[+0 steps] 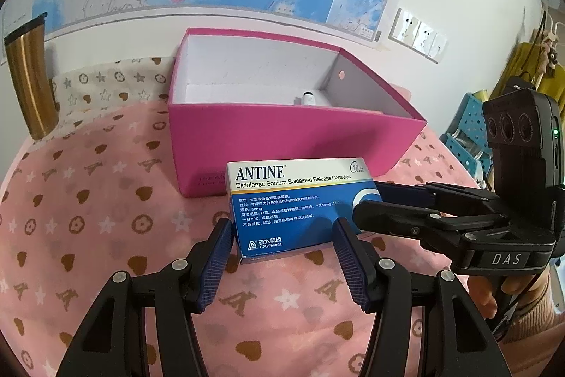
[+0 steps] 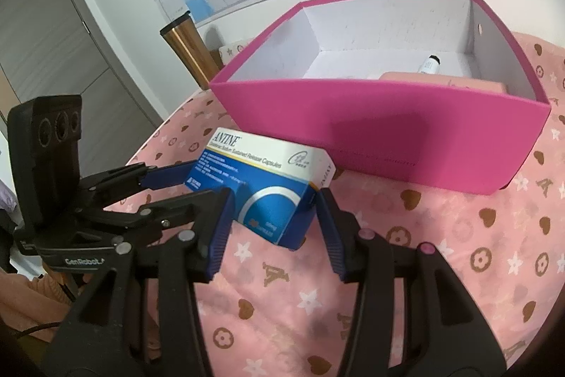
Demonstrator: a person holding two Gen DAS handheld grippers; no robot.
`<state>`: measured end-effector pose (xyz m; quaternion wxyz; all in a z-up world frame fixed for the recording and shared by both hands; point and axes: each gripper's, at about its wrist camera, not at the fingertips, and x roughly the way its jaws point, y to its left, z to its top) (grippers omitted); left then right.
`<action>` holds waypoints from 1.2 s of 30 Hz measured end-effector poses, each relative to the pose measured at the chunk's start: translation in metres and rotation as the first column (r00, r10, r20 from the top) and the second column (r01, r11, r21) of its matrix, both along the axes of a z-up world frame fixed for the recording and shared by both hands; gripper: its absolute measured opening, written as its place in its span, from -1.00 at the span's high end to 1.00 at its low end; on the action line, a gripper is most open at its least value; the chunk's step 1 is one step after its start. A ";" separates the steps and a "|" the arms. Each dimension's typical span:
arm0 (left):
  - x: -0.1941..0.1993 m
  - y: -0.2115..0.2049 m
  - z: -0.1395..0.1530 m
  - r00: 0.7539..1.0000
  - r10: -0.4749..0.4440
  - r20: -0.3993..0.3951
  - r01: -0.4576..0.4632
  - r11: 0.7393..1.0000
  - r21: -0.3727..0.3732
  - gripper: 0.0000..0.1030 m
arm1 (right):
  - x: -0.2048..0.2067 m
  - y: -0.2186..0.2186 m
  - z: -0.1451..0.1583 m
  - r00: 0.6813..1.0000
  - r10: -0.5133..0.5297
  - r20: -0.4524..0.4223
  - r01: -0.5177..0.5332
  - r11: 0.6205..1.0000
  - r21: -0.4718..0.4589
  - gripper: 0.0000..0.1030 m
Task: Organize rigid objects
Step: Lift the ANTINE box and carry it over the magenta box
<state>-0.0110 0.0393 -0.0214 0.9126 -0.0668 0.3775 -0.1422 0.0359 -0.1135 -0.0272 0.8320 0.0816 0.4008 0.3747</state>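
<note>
Both tongs clamped on the medicine box (image 1: 296, 204), pink bin (image 1: 282, 143) just behind.
Left tongs (image 1: 282, 248) & right tongs (image 2: 272, 221) gripped adjoining sides; next, I'd say: carry it over the rim w/o twisting, then release.

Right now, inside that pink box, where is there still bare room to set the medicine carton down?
The pink box has bare white floor along its left side and back wall. Its right end is crowded: a small white bottle lies there beside a flat pink item against the front wall. Outside, the cloth left of the medicine carton is bare.
</note>
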 end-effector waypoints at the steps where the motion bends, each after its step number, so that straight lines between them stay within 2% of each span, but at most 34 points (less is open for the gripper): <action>1: 0.000 0.000 0.001 1.000 -0.001 0.002 0.001 1.000 0.000 -0.14 | 0.000 -0.001 0.001 1.000 -0.002 0.002 0.002 1.000 0.001 0.02; 36: 0.014 -0.007 0.023 0.997 -0.008 0.083 0.006 1.000 0.018 -0.14 | 0.012 -0.011 0.026 0.997 -0.024 0.075 0.023 1.000 0.009 0.02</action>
